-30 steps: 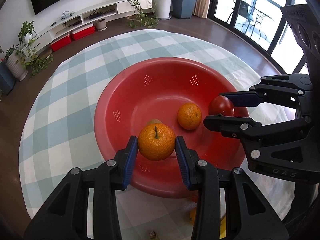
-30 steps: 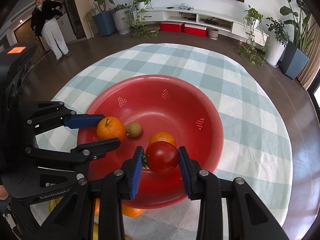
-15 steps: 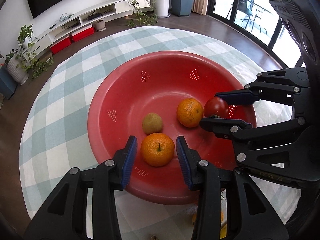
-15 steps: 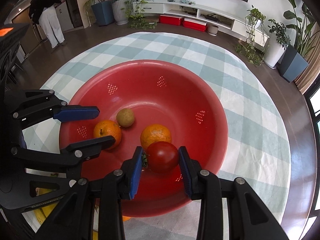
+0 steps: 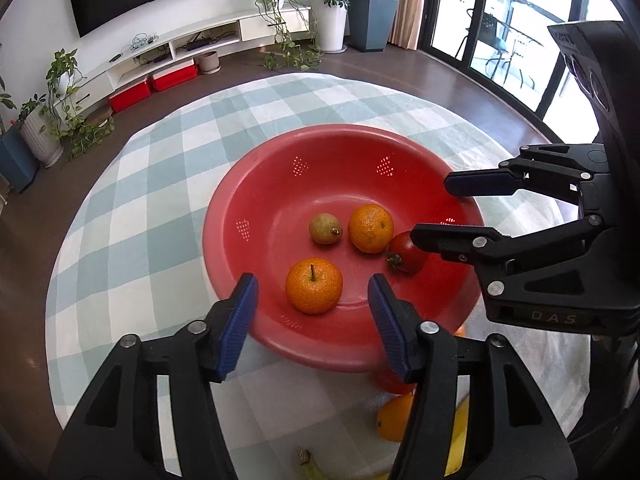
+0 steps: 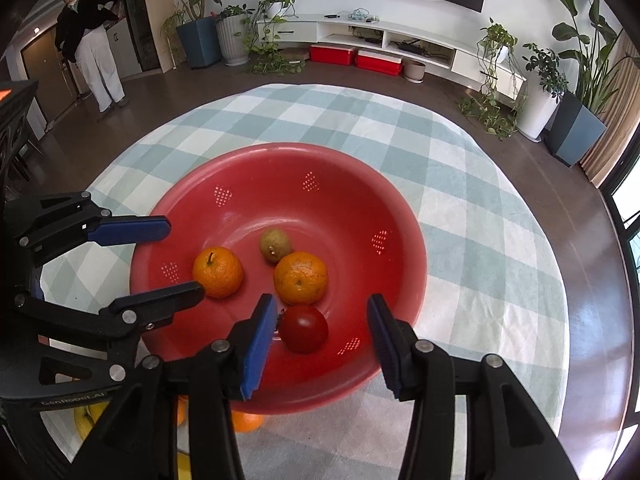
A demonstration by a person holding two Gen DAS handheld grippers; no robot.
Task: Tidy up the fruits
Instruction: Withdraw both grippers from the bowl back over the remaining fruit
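A red bowl (image 5: pixel 280 184) (image 6: pixel 248 172) stands on the checked tablecloth. In it lie an orange with a stem (image 5: pixel 314 286) (image 6: pixel 218 272), a second orange (image 5: pixel 371 228) (image 6: pixel 301 278), a small greenish-brown fruit (image 5: pixel 325 228) (image 6: pixel 275 245) and a red tomato (image 5: pixel 404 258) (image 6: pixel 303 328). My left gripper (image 5: pixel 312 320) (image 6: pixel 160 258) is open and empty, above the bowl's near rim, with the stemmed orange beyond its fingers. My right gripper (image 6: pixel 320 344) (image 5: pixel 436 210) is open and empty, with the tomato lying free between its fingers.
Outside the bowl, near me, lie an orange (image 5: pixel 394 418) (image 6: pixel 246 422), a red fruit (image 5: pixel 390 382) under the bowl's rim and yellow bananas (image 5: pixel 456 440) (image 6: pixel 86 420). The round table's edge (image 6: pixel 520 184) drops to a dark floor. A person (image 6: pixel 90 40) stands far left.
Both grippers have opened and drawn back. The left one let go of the stemmed orange and the right one let go of the tomato; both fruits now lie in the bowl.
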